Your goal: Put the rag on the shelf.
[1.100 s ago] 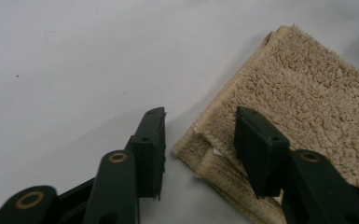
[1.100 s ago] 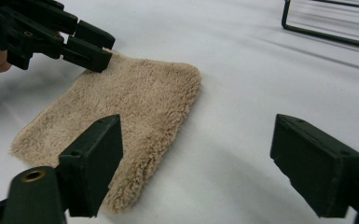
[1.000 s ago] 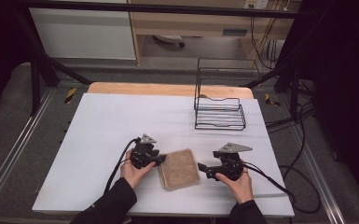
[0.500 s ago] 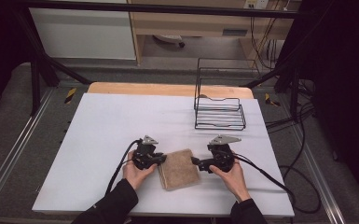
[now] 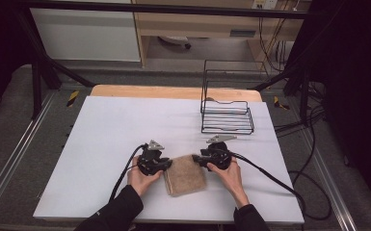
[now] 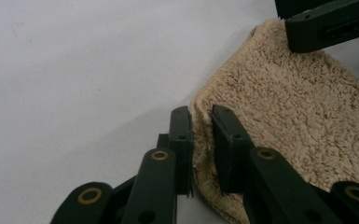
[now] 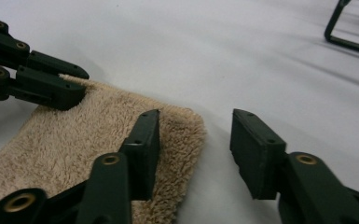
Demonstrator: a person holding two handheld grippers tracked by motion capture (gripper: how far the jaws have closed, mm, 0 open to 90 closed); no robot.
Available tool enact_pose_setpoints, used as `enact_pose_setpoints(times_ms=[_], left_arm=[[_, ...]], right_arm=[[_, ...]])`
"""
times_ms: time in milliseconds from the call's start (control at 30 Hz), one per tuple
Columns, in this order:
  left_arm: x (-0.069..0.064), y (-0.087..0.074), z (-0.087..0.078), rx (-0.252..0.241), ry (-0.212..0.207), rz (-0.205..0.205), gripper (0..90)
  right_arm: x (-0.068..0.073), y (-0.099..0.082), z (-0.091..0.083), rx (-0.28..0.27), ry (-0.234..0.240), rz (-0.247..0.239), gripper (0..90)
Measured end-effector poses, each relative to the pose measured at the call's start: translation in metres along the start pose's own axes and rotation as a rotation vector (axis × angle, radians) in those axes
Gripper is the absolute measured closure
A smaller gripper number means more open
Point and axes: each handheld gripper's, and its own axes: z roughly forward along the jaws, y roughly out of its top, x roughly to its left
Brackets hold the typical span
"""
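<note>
both grippers at the beige towel (image 5: 185, 174) on the white tabletop (image 5: 111, 130)

left gripper (image 6: 200, 135) has its jaws pinched narrow on the towel's raised corner edge; right gripper (image 7: 196, 149), jaws just closing, straddles the other corner, one jaw on the cloth, one on the tabletop, not yet pressing.

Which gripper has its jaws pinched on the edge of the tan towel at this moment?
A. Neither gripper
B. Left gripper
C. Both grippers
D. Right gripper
B: the left gripper has both pads pinching a raised fold of the towel edge, while the right gripper has been closing but stands open, straddling the towel's corner.
</note>
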Motion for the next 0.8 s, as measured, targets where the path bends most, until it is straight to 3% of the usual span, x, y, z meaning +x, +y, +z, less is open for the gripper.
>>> enact_pose_setpoints(times_ms=[533,800], left_arm=[[0.0024,0.0005,0.0000,0.000,-0.024,-0.018,80.5],[0.0033,-0.0003,-0.0018,-0.015,-0.033,-0.043,81.5]], right_arm=[[0.0027,-0.0028,0.0072,0.054,0.048,0.031,79.2],[0.0063,-0.0045,0.0046,0.031,0.036,0.016,85.2]])
